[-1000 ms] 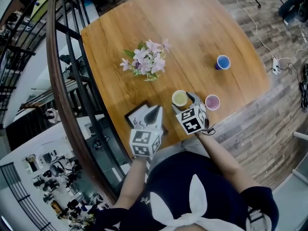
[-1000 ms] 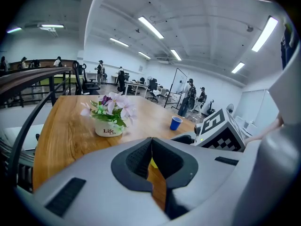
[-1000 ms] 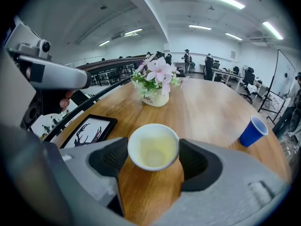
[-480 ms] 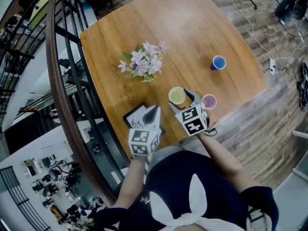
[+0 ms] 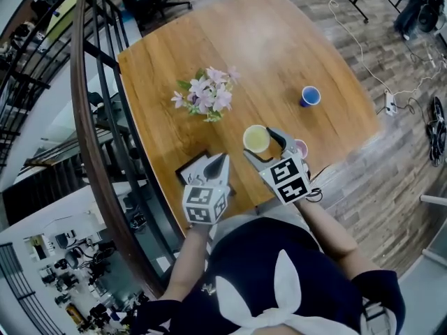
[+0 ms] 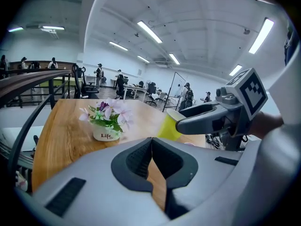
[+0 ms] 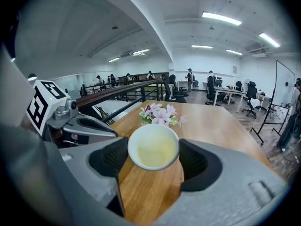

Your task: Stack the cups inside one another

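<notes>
My right gripper (image 5: 266,149) is shut on the yellow cup (image 5: 256,139) and holds it above the wooden table (image 5: 279,40). In the right gripper view the yellow cup (image 7: 153,146) sits upright between the two pads, its inside empty. The pink cup (image 5: 302,147) stands on the table just right of that gripper, partly hidden by it. The blue cup (image 5: 309,96) stands alone further back on the right. My left gripper (image 5: 216,163) hovers over the table's near edge, shut with nothing in it; its view shows the yellow cup (image 6: 168,125) in the right gripper (image 6: 207,119).
A white pot of pink flowers (image 5: 206,98) stands left of the table's middle. A dark flat board (image 5: 193,168) lies under the left gripper at the near edge. A curved railing (image 5: 87,117) runs along the table's left side. Cables (image 5: 391,68) lie on the floor at the right.
The right gripper has risen with the yellow cup, which now covers more of the pink cup in the head view. The left gripper has stayed where it was.
</notes>
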Available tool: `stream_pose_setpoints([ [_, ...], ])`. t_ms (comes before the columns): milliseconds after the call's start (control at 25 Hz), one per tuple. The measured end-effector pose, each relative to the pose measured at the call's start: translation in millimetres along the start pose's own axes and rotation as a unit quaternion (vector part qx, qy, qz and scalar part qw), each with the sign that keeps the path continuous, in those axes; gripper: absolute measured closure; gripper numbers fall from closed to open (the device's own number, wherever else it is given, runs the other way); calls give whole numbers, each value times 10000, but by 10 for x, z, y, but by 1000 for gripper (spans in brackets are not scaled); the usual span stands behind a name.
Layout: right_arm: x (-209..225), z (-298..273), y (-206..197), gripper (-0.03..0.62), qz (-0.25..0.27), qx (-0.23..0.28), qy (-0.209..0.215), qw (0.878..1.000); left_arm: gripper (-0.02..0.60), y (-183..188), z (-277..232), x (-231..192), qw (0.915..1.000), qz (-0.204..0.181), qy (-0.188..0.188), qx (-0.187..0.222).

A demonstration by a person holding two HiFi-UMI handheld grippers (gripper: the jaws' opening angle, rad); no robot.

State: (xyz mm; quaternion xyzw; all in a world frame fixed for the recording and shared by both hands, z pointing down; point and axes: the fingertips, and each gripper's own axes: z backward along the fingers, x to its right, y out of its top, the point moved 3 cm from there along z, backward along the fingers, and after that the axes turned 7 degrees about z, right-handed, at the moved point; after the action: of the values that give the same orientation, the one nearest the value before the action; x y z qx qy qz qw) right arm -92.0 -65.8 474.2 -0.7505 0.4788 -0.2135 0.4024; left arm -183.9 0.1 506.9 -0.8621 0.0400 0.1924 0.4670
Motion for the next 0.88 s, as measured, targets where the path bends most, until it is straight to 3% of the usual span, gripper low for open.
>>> stream_pose_setpoints([
  [520, -67, 430, -53, 258, -1, 124, -34, 9999, 565, -77, 69, 197, 10000, -26, -58, 37],
  [880, 173, 683, -357, 258, -330, -38, -450, 9984, 565, -141, -46, 405, 9996, -123, -263, 8],
])
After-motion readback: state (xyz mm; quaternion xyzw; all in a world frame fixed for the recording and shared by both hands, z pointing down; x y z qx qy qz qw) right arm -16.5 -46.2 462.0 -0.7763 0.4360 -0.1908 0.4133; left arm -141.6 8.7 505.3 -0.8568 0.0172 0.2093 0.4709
